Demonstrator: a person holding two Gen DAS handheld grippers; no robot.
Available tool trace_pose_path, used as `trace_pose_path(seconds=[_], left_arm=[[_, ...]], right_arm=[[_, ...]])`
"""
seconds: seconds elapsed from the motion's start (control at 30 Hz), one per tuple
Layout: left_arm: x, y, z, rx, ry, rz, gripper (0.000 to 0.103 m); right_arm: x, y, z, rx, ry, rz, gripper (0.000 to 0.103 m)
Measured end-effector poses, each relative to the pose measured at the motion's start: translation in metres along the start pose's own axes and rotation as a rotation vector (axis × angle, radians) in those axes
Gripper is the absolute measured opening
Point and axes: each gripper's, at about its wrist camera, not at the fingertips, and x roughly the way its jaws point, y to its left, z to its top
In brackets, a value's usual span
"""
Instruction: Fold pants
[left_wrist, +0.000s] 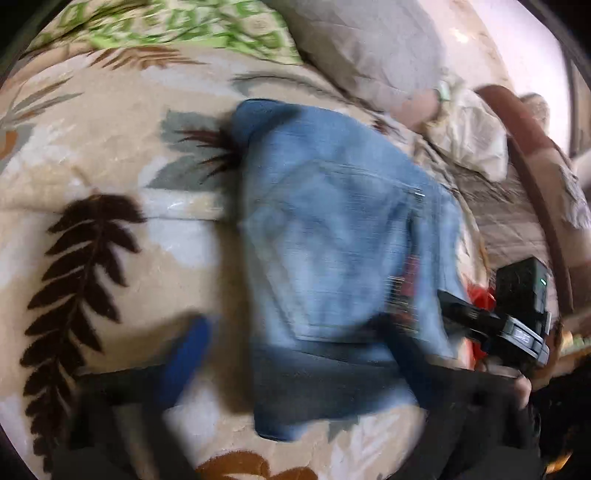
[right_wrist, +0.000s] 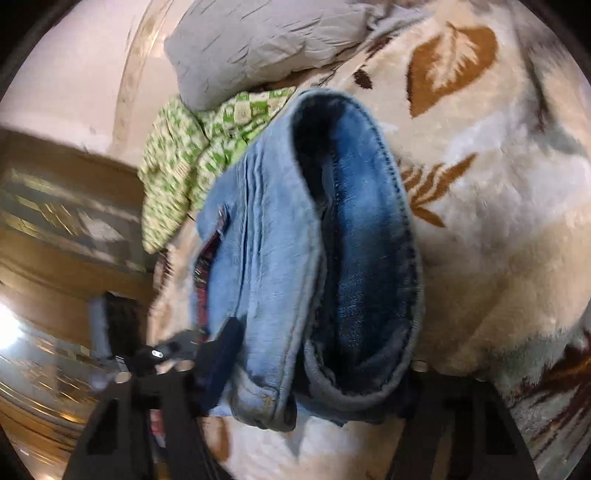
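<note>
Blue denim pants (left_wrist: 332, 236) lie folded into a thick bundle on a cream leaf-patterned blanket (left_wrist: 110, 147). In the left wrist view my left gripper (left_wrist: 295, 369) is open, its blue-padded finger (left_wrist: 188, 354) left of the bundle and the other finger over its right part; the view is blurred. The right gripper (left_wrist: 517, 325) with its camera sits at the bundle's right edge. In the right wrist view the folded pants (right_wrist: 314, 258) stand between my right gripper's (right_wrist: 310, 398) wide-apart fingers (right_wrist: 221, 365), layers and hem facing me.
A grey pillow (right_wrist: 258, 44) and a green checked cloth (right_wrist: 192, 147) lie at the bed's far end. A wooden bed frame (left_wrist: 532, 177) runs along the right. Floor and wooden furniture (right_wrist: 55, 221) show beside the bed.
</note>
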Motion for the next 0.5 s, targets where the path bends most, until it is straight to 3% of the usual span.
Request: trace_pose_path(seconds=[0.13,0.23,0.3,0.33,0.37,0.4,0.5], left_arm=[[-0.021,-0.022,0.004,0.081,-0.050,0.011,0.025],[-0.039,-0.023,0.005,0.076,-0.091,-0.009,0.026],[-0.029,-0.019,0.002,0.093,-0.039,0.076,0.026],[-0.013,-0.015,-0.003,0.123,0.010,0.158,0.033],[-0.003,-0.013,-0.008,0.143,0.030,0.193,0.038],[0.003,-0.011,-0.015,0.175,-0.009,0.208,0.040],[-0.002,-0.008,-0.017,0.154,-0.039,0.179,0.040]], right_arm=[[-0.006,0.024,0.001,-0.081,-0.032,-0.025,0.049],[-0.020,0.040,-0.001,-0.127,-0.064,-0.009,0.049],[-0.015,0.039,-0.004,-0.116,-0.040,-0.024,0.049],[-0.008,0.033,-0.006,-0.114,-0.014,-0.067,0.049],[0.004,0.026,-0.010,-0.124,0.020,-0.131,0.050],[0.011,0.019,-0.015,-0.131,0.020,-0.142,0.056],[0.013,0.007,-0.017,-0.105,-0.027,-0.087,0.058]])
